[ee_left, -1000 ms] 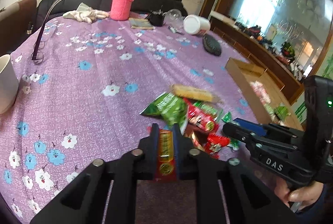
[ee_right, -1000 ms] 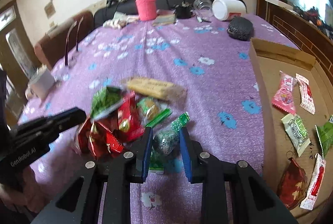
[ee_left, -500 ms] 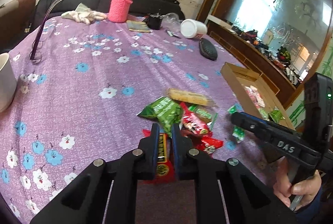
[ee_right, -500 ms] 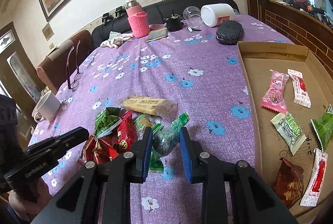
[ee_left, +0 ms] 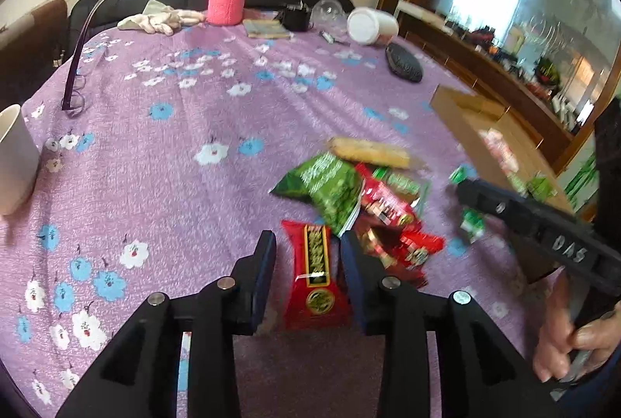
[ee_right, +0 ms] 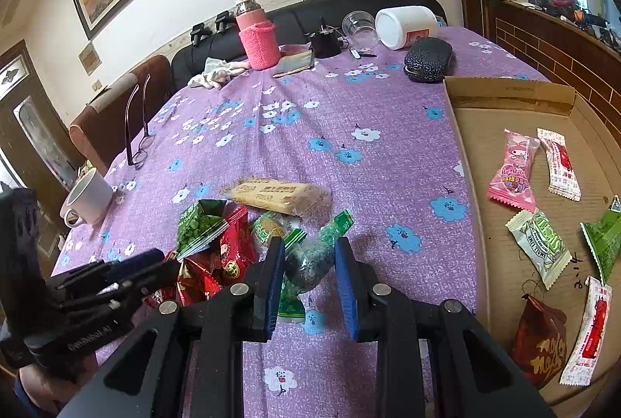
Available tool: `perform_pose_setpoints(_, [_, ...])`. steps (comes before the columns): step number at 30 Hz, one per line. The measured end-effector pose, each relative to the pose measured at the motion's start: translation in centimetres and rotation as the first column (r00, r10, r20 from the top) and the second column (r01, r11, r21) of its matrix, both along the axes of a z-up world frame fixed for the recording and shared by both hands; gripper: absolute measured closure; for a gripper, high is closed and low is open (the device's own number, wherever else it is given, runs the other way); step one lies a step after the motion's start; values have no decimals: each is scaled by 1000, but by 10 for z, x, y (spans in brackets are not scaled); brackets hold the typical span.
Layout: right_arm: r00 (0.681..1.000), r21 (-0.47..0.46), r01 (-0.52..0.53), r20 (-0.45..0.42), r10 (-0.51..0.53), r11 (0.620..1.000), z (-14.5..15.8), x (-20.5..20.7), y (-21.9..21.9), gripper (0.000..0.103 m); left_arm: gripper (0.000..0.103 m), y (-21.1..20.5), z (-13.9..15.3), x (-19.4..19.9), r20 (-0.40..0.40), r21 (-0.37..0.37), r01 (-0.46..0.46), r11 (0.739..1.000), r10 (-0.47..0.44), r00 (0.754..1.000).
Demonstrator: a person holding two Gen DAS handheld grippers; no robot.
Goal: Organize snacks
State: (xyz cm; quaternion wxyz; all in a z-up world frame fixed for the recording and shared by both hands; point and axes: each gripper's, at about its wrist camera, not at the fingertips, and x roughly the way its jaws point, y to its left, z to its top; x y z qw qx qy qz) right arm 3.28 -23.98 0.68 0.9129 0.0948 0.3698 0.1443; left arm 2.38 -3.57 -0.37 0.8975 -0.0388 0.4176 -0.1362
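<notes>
L wrist cam: my left gripper (ee_left: 307, 250) has just been opening; its fingers (ee_left: 265, 262) now stand a little apart on either side of a red snack packet (ee_left: 315, 278) w/ a yellow-green label. The pads look clear of it, so it lies loose on the purple flowered cloth of the bench (ee_left: 174, 185), flat, long side running away from me. Just beyond it sits the snack pile (ee_left: 361, 200): a green pea bag on top, red packets under and to the right, a long yellow biscuit bar (ee_left: 368, 152) at the far edge. Right of the pile I see the right gripper (ee_left: 462, 187) from the side, a hand (ee_left: 570, 336) on its grip. Cardboard tray (ee_left: 458, 107) is further right; white mug (ee_left: 13, 158) at the left edge.

R wrist cam: right gripper (ee_right: 306, 255) has its fingers (ee_right: 273, 270) at a narrow gap w/ a dark green-speckled candy twist (ee_right: 310, 261) between them. Left pad seems to touch it, but there is a gap at the right pad; can't tell if it's really pinched. It's at the near-right edge of the pile, well short of the tray (ee_right: 504, 92), where other snacks already lie spread out. Left gripper (ee_right: 155, 261) pokes in from the left, tips at the red packets.
</notes>
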Motion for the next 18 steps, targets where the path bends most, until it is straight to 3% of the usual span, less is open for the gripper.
perform_pose_setpoints(6, [1000, -2, -1, -2, 1, 1000, 0, 0, 0, 75, 71, -12, -5, -4, -10, 117, 21, 993, -20, 1000])
perform_pose_setpoints(9, [1000, -1, -2, -2, 2, 1000, 0, 0, 1, 75, 83, -17, -6, -6, 11, 168, 12, 986, -14, 1000])
perform_pose_setpoints(13, [1000, 2, -4, 3, 4, 1000, 0, 0, 2, 75, 86, -10, -3, -6, 23, 113, -3, 994, 0, 1000])
perform_pose_setpoints(18, [1000, 13, -11, 15, 11, 1000, 2, -2, 2, 75, 86, -5, 17, -15, 129, 26, -4, 1000, 0, 992])
